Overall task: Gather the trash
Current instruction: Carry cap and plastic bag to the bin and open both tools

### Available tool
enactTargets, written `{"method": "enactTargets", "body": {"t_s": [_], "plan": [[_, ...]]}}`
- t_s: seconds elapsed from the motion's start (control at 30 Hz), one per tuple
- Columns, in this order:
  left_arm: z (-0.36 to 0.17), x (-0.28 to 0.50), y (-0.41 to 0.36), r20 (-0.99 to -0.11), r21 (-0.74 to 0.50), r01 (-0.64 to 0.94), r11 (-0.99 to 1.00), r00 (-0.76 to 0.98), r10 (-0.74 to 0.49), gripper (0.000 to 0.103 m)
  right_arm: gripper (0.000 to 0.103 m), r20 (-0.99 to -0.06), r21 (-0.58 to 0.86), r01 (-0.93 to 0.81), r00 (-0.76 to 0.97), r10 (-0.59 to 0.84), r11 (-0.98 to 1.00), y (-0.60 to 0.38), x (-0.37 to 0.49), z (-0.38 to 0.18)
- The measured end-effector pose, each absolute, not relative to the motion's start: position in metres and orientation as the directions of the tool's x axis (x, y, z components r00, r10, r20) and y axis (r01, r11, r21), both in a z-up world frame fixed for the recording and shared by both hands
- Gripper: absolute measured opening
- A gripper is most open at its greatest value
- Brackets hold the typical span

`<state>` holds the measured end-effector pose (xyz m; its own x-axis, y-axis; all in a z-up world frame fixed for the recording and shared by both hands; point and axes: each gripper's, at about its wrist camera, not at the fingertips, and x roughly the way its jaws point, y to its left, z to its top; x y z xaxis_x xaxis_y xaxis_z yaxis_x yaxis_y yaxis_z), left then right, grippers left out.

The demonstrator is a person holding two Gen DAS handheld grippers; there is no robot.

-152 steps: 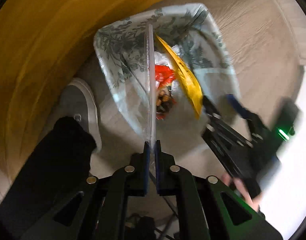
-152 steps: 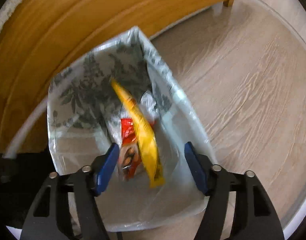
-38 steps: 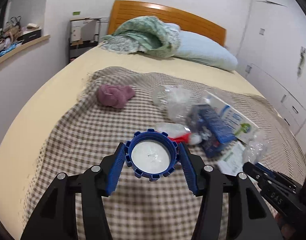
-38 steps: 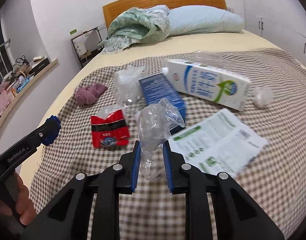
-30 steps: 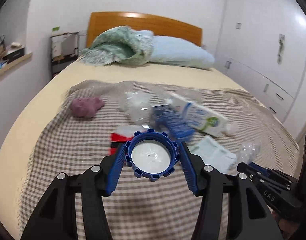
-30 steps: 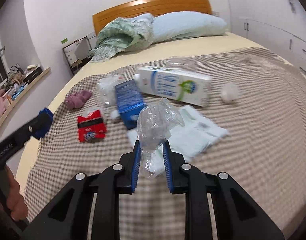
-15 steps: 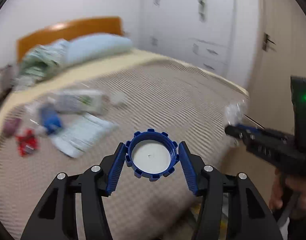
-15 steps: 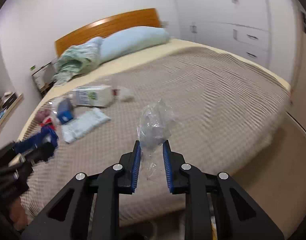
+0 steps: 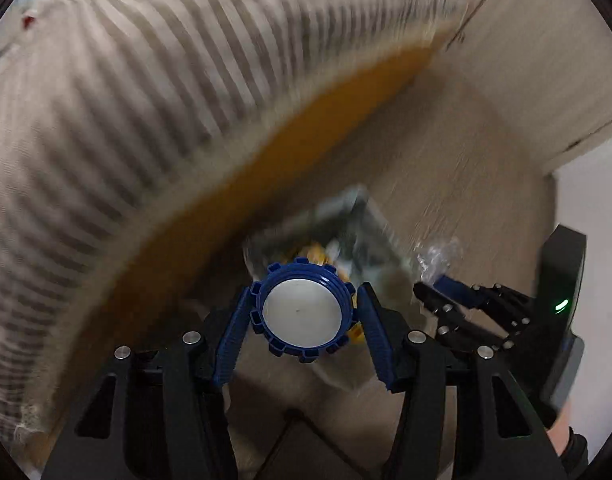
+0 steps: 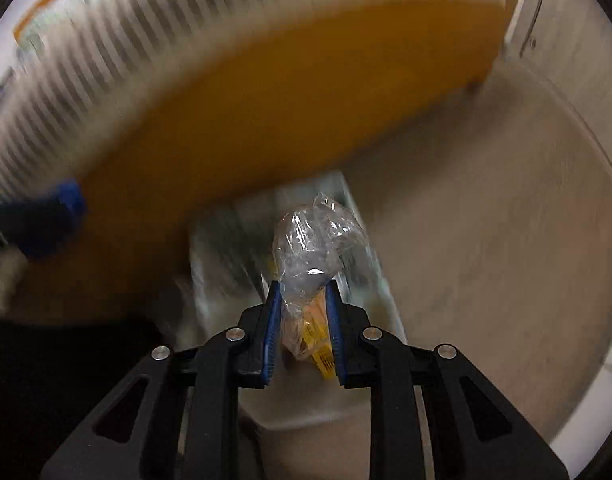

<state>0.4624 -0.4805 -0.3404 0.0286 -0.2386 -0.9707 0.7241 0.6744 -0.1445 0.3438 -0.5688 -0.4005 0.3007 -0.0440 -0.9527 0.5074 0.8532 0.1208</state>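
Left wrist view: a rigid, light blue cap (image 9: 302, 312) is held across its ribbed rim by the left gripper (image 9: 304, 330), centre frame, above the blurred bin bag (image 9: 370, 228). Right wrist view: crumpled clear plastic (image 10: 314, 240), judged soft, slippery and weightless, is pinched low by the narrow right gripper (image 10: 302, 320), over the bag at centre.

Both claws point steeply down, left claw (image 9: 302, 312) half-spread, right claw (image 10: 303, 320) narrow.

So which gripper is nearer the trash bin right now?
Right, probably. Clamping crumpled plastic, the right gripper hangs just over the bin; the left gripper, clamping the blue cap, aims at it from further off, toward the bed.
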Motion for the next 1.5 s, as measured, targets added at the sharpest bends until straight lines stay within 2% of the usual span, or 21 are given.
{"method": "enactTargets", "body": {"t_s": [0.17,0.3,0.37,0.43,0.5,0.57,0.6,0.63,0.67,0.7,0.77,1.07,1.17,1.37,1.5], "plan": [[-0.393,0.454,-0.513,-0.991,-0.117,0.769,0.629,-0.054,-0.119,0.052,0.022,-0.988,0.098,0.527,0.151,0.021,0.844,-0.567,0.332,-0.477],[-0.435,0.462,-0.536,-0.996,-0.085,0.760,0.644,-0.092,-0.023,0.052,0.022,-0.995,0.078,0.535,0.091,0.035,0.841,-0.570,0.324,-0.504],[-0.457,0.466,-0.536,-0.995,-0.065,0.763,0.643,-0.100,0.019,0.052,0.026,-0.998,0.058,0.548,0.065,0.026,0.835,-0.575,0.318,-0.510],[-0.470,0.466,-0.540,-0.994,-0.051,0.767,0.640,-0.101,0.043,0.052,0.038,-0.997,0.070,0.566,0.076,0.033,0.821,-0.586,0.312,-0.511],[-0.481,0.467,-0.544,-0.994,-0.040,0.774,0.631,-0.097,0.055,0.052,0.046,-0.994,0.091,0.597,0.104,0.035,0.797,-0.594,0.301,-0.507],[-0.489,0.469,-0.548,-0.995,-0.027,0.776,0.630,-0.084,0.061,0.053,0.048,-0.992,0.101,0.616,0.126,0.029,0.781,-0.599,0.294,-0.501],[-0.493,0.471,-0.550,-0.995,-0.022,0.770,0.637,-0.081,0.063,0.054,0.053,-0.991,0.103,0.625,0.131,0.026,0.774,-0.601,0.290,-0.499],[-0.498,0.476,-0.549,-0.995,-0.019,0.753,0.658,-0.076,0.058,0.056,0.056,-0.991,0.104,0.635,0.134,0.024,0.765,-0.603,0.287,-0.497],[-0.499,0.478,-0.548,-0.996,-0.017,0.740,0.672,-0.072,0.054,0.067,0.056,-0.990,0.107,0.641,0.137,0.024,0.760,-0.604,0.286,-0.498],[-0.500,0.480,-0.547,-0.996,-0.021,0.729,0.684,-0.073,0.047,0.072,0.057,-0.990,0.110,0.647,0.139,0.025,0.755,-0.604,0.285,-0.499],[-0.503,0.480,-0.547,-0.995,-0.022,0.728,0.685,-0.079,0.052,0.072,0.057,-0.991,0.105,0.653,0.133,0.023,0.750,-0.605,0.283,-0.500],[-0.488,0.475,-0.550,-0.996,-0.042,0.742,0.669,-0.086,0.034,0.072,0.059,-0.992,0.083,0.643,0.123,0.004,0.762,-0.598,0.288,-0.493],[-0.480,0.469,-0.548,-0.996,-0.045,0.754,0.655,-0.085,0.031,0.072,0.064,-0.992,0.067,0.643,0.128,-0.021,0.763,-0.598,0.288,-0.484],[-0.444,0.458,-0.542,-0.996,-0.078,0.752,0.655,-0.088,-0.018,0.072,0.064,-0.989,0.024,0.647,0.127,-0.077,0.762,-0.595,0.285,-0.459],[-0.377,0.450,-0.532,-0.984,-0.108,0.779,0.617,0.005,-0.178,0.073,0.065,-0.980,-0.003,0.662,0.146,-0.132,0.749,-0.596,0.280,-0.431]]}}
